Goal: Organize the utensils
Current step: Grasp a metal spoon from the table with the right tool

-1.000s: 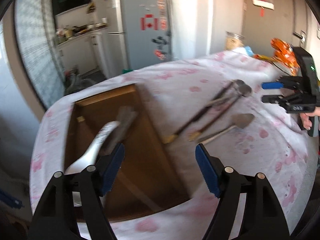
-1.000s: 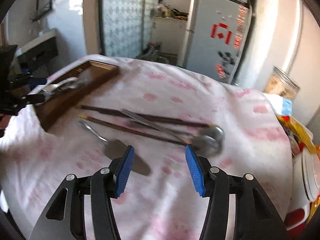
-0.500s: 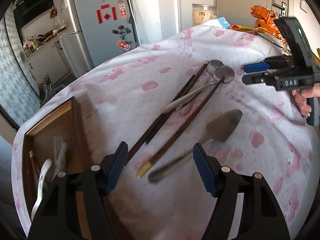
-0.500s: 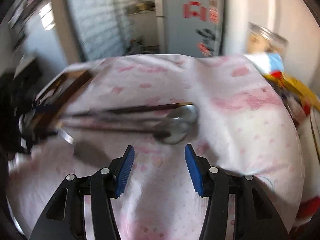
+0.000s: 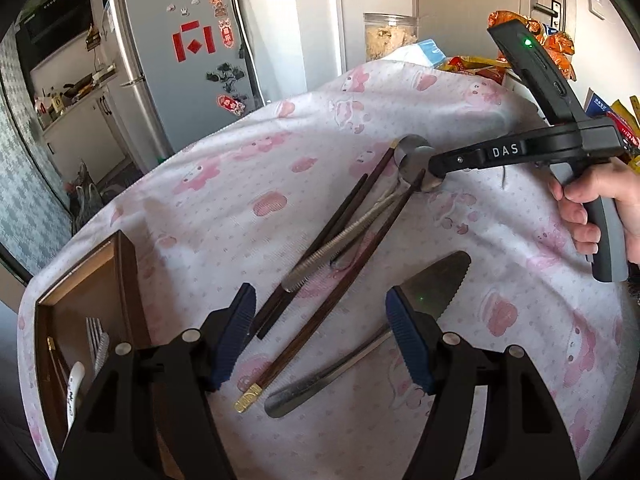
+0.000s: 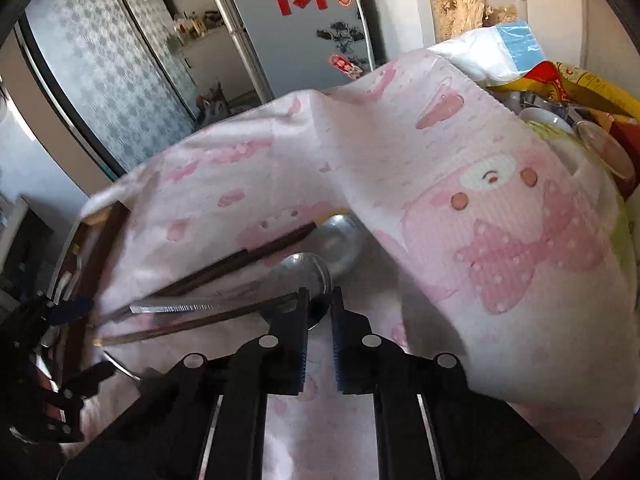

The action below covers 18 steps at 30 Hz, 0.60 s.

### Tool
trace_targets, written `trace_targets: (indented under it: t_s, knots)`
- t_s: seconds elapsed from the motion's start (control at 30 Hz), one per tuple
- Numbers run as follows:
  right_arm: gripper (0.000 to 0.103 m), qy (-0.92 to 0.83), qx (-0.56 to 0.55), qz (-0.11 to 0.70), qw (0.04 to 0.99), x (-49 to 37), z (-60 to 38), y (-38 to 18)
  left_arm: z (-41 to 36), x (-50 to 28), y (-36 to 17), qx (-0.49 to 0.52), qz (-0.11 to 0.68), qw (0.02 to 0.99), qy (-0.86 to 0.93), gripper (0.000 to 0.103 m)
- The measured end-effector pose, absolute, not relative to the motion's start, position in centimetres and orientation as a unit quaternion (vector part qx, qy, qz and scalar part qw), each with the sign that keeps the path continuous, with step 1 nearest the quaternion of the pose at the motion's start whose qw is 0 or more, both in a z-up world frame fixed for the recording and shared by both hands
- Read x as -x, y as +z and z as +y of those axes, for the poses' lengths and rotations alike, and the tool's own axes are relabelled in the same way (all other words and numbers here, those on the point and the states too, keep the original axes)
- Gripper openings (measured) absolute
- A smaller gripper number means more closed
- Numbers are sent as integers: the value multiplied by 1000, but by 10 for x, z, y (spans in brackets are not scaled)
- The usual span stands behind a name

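Two metal ladles with dark wooden handles (image 5: 352, 276), dark chopsticks (image 5: 320, 236), a ridged metal handle (image 5: 340, 248) and a serrated cake server (image 5: 428, 292) lie on the pink-patterned tablecloth (image 5: 520, 280). My left gripper (image 5: 320, 332) is open and empty, low over the handle ends. My right gripper (image 6: 319, 304) is shut on the rim of the nearer ladle bowl (image 6: 308, 276); it also shows in the left wrist view (image 5: 434, 168). A wooden tray (image 5: 80, 292) at the left holds a fork (image 5: 94, 336) and a white spoon (image 5: 74, 388).
A fridge (image 5: 180, 68) stands beyond the table. A jar (image 6: 476, 4), a tissue pack (image 6: 504, 52), snack bags (image 6: 580, 84) and dishes (image 6: 548, 120) crowd the right end. The tablecloth bulges up in a fold (image 6: 500, 208) right of the ladle bowls.
My right gripper has dropped to the ladle bowls and closed on the nearer one's rim. My left gripper has swung from over the tray to above the utensil handles, still open.
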State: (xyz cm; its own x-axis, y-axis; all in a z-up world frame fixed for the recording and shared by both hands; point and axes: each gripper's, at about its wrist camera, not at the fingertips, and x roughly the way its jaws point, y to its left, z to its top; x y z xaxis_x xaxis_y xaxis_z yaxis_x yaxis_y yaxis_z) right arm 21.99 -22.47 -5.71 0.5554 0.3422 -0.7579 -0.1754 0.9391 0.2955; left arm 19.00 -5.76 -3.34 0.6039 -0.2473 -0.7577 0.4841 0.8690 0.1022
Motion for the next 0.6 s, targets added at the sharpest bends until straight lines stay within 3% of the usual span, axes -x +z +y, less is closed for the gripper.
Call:
trace_targets:
  t_s: [0.47,0.6]
  knots:
    - [2,192,40,294,935,-156,-207,25,-63,-198,-19,-137,361,890,-242,72]
    - [1,220,-34,305,926,-164,-234,30,-69,-196,-16,-130,356,890,-255,72]
